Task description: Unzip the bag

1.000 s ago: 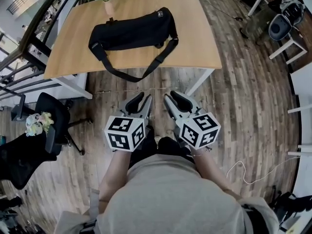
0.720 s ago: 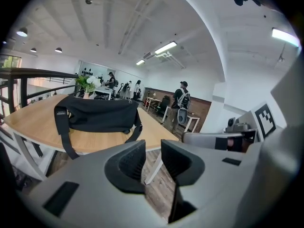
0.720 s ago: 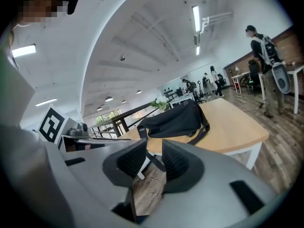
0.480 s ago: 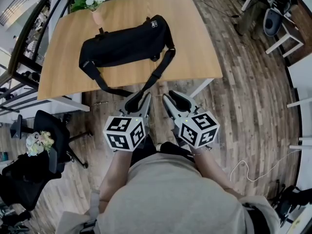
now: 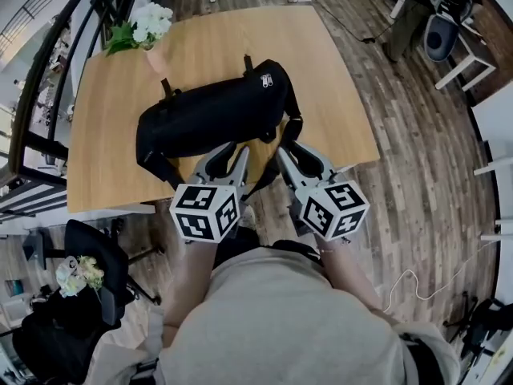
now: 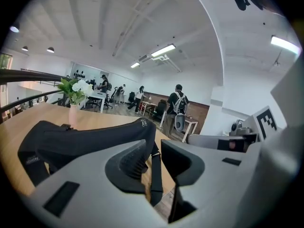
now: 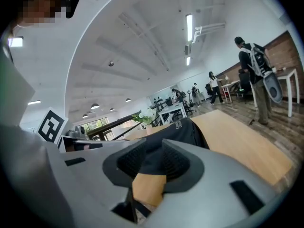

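Black bag (image 5: 212,115) all over, strap included, with only a glint of silver at the zip pulls (image 5: 267,79), on a pale honey-wood table (image 5: 345,103). At the table's far left corner there are white flowers (image 5: 151,21) over green leaves in a peach-pink vase (image 5: 158,57). Left gripper (image 5: 235,149) and right gripper (image 5: 290,149) both show light grey with black ribbed pads (image 6: 133,160), each topped by a white cube (image 5: 204,212) printed with bold black square markers, while past the table's near edge the floor (image 5: 417,175) runs in mixed brown and grey planks.
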`<state>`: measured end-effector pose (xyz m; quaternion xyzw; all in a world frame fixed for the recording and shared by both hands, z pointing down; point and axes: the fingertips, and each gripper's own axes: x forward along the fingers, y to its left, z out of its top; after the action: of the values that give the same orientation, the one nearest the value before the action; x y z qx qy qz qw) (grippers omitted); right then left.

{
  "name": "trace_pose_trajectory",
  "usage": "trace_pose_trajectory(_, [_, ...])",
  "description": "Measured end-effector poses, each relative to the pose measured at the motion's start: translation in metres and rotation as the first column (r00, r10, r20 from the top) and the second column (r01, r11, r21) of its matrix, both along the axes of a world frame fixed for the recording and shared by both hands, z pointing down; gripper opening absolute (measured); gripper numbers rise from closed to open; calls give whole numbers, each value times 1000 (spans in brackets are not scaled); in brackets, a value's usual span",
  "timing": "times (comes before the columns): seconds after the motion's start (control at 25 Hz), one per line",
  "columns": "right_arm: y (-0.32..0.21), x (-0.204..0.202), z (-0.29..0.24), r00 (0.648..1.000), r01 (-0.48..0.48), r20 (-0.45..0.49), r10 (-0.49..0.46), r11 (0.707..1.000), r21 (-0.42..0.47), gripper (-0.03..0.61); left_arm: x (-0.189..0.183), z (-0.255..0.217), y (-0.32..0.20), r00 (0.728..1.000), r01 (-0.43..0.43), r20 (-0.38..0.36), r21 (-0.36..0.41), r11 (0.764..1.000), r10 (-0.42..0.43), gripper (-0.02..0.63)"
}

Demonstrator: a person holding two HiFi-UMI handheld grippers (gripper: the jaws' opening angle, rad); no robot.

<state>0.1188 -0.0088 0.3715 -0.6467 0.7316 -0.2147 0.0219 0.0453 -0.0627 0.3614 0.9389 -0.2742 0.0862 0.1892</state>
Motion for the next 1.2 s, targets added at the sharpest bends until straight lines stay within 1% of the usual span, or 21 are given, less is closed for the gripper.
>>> trace_pose_trajectory(0.16, [-43,6,-2,999,-41,1,41,999,11,95,10,-2,-39,998,-58,8,13,998,58,107])
trace_pose_trajectory(0.28, [-65,9,0,998,-64,-2,64,998,8,97,18,-3,-61,996,-93,13,28,995,93,109])
trace_pose_trajectory(0.44, [-85,17,2,995,-96,-5,96,995,-3,97,28,-2,-81,991,-134,12,28,991,134,109])
trace_pose_trajectory(0.6, [-97,26,7,992,-125,-11,125,992,-20,97,36,3,-90,986,-169,10,16,986,168,109])
trace_pose_trajectory(0.68, [-100,28,8,991,-133,-13,132,991,-28,97,38,3,-93,985,-172,-9,1,985,172,109])
trace_pose_trajectory(0.76, [-102,30,9,991,-133,-17,132,991,-33,97,38,1,-99,987,-157,-20,3,988,157,107])
trace_pose_trajectory(0.88, [-106,33,11,992,-124,-26,122,991,-46,97,41,2,-106,990,-142,-16,14,990,143,107])
trace_pose_trajectory(1.08, [-113,47,16,993,-117,-29,115,991,-62,100,50,4,-113,991,-131,-23,-3,991,131,107])
trace_pose_trajectory(1.2, [-121,55,18,996,-89,-22,88,993,-72,108,58,4,-116,992,-123,-1,12,992,123,107])
